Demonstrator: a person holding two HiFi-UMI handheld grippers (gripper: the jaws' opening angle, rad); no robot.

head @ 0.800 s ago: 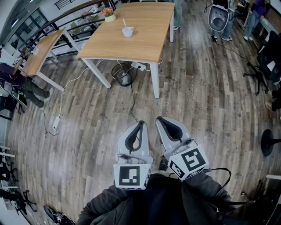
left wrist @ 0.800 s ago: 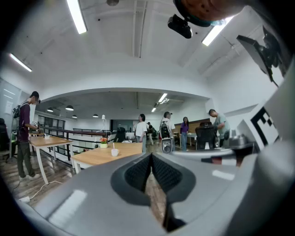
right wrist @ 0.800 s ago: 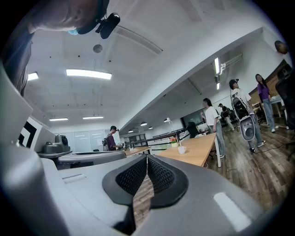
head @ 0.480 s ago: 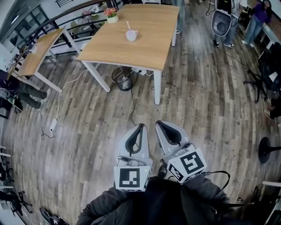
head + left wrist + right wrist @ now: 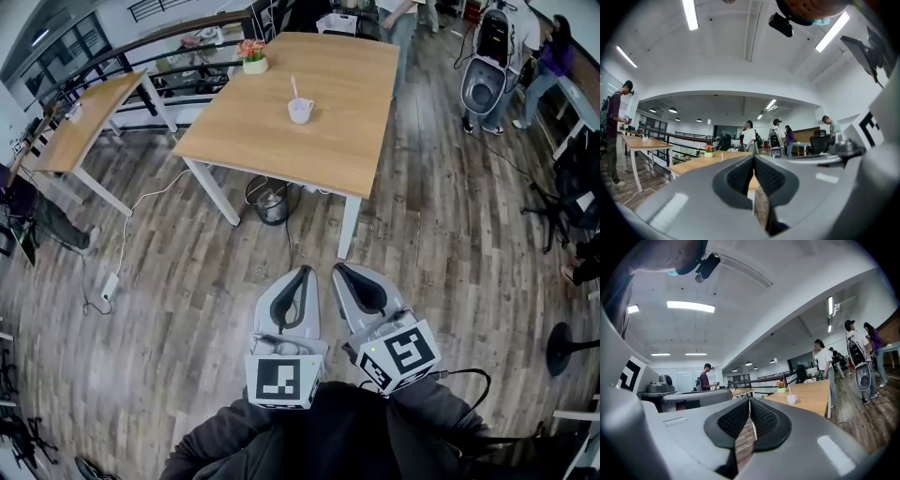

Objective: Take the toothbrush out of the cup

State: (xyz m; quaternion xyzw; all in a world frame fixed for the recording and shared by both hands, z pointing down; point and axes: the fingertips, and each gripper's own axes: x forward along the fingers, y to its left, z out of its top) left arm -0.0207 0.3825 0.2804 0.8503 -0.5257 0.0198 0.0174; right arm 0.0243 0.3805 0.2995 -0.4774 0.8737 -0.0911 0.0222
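A person's dark-sleeved arms reach in from the near edge, each hand holding a grey two-jaw gripper level over a wood-plank floor point(image 5: 178, 281). The left gripper point(image 5: 302, 272) and the right gripper point(image 5: 339, 268) sit side by side, just beside each other, each carrying a white cube with black square markers at its near end. In the left gripper view, the jaws of the left gripper point(image 5: 753, 158) are pressed together with nothing between them. In the right gripper view, the right gripper point(image 5: 749, 401) likewise has its jaws fully closed and empty. Well apart from both grippers, at the far side of the scene, stands a large light wooden bench point(image 5: 272, 136) on white legs. Near its middle rests a small white cup point(image 5: 300, 112), and a pale toothbrush point(image 5: 293, 88) stands upright inside it, leaning slightly left. A small pot of orange and pink flowers point(image 5: 251, 52) sits near the bench's far left corner. A dark wire waste bin point(image 5: 272, 201) stands on the floor under the bench's near edge. A second, narrower wooden bench point(image 5: 80, 122) is at the far left, and several people stand at the far right.
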